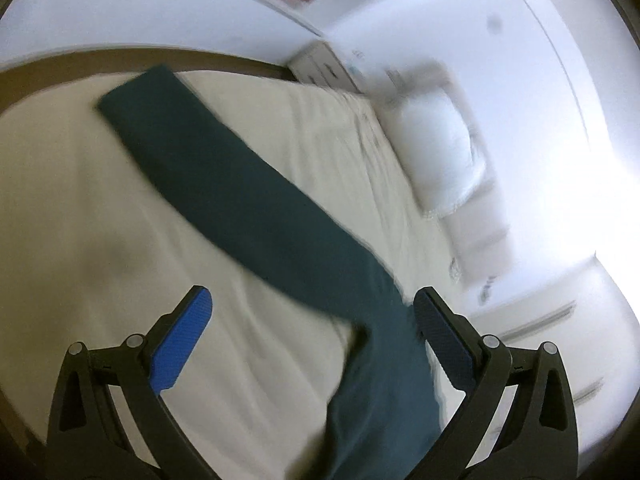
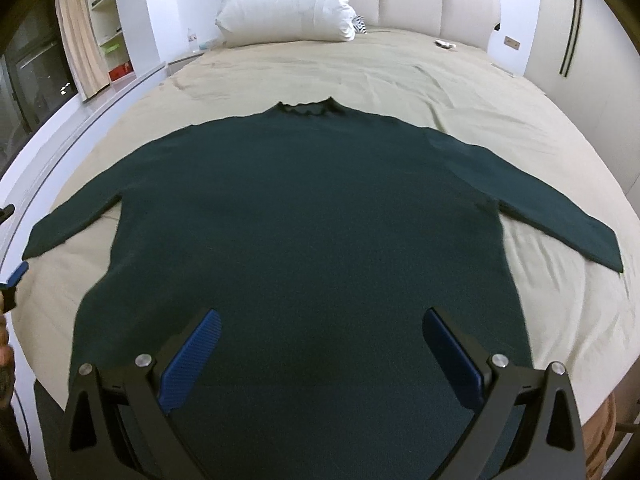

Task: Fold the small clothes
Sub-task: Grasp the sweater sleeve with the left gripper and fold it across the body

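We see one dark green sweater (image 2: pixel 304 216) spread flat on the bed (image 2: pixel 420 76), filling the centre of the right wrist view, collar toward the top of the frame and both sleeves stretched out to the left and right edges. In the left wrist view, which is blurred, one sleeve (image 1: pixel 224 184) runs from the upper left down to the lower right, where it meets the body of the garment.

We hold two claws. The right gripper (image 2: pixel 320 344) hangs over the lower part of the sweater with its blue pads (image 2: pixel 192 360) spread wide, holding nothing. The left gripper (image 1: pixel 312 336) is also spread wide with nothing between its pads; the cloth passes beneath its right-hand finger (image 1: pixel 440 344), and we cannot tell whether they touch. Its tip also shows at the far left edge of the right wrist view.

We count one white pillow (image 2: pixel 288 4) at the top centre against a padded headboard (image 2: pixel 432 0). One set of shelves (image 2: pixel 108 20) in the upper left holds a red item and a green one. The bed carries a pale beige sheet, lightly creased, and the walls are white.
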A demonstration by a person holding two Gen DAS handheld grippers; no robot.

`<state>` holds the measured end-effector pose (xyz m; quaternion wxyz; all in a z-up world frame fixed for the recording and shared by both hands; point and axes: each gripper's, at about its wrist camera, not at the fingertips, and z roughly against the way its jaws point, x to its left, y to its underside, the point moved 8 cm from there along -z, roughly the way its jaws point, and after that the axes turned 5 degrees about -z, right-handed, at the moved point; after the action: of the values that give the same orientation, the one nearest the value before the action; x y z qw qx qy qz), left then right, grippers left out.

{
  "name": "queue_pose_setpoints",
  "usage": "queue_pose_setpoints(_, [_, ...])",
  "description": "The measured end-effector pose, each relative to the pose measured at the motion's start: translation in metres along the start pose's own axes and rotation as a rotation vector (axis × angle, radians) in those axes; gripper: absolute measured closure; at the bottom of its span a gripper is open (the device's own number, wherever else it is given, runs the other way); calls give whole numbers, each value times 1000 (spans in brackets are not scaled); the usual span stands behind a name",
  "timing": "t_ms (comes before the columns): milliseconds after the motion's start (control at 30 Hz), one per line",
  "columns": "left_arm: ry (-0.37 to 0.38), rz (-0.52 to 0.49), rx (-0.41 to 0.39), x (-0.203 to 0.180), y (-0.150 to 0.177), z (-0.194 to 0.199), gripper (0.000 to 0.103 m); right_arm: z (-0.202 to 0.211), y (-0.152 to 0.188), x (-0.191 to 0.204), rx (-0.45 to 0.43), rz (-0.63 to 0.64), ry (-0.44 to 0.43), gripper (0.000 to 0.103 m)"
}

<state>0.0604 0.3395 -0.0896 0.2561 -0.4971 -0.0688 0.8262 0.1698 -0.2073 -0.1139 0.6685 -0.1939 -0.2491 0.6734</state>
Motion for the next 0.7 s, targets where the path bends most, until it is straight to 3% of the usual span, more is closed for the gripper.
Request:
queue_pose_setpoints(100, [26,150,-39,35,-29,-5,15,-4,-5,10,5,8,-11,0])
queue_pose_setpoints(233, [54,258,-57,59,-49,-16,17,-12,-11,22,13,29,-16,0])
queue_pose_setpoints(467, [66,417,-91,84,-70,-38,18,-25,-16,35,30,44,-31,0])
queue_pose_setpoints(533, [52,427,-109,89,-78,-47,24,-26,-16,35,34,39,-36,0])
queue_pose_setpoints(633, [13,428,-110,102,-83,-62,60,-27,-16,32,37,20,-49,0])
queue_pose_setpoints(667, [-2,422,-103,104,-81,-66,77,-27,-17,30,35,13,-53,0])
queue_pose_setpoints(700, [-31,411,-97,108,-84,-72,81,-27,-18,28,34,9,-53,0])
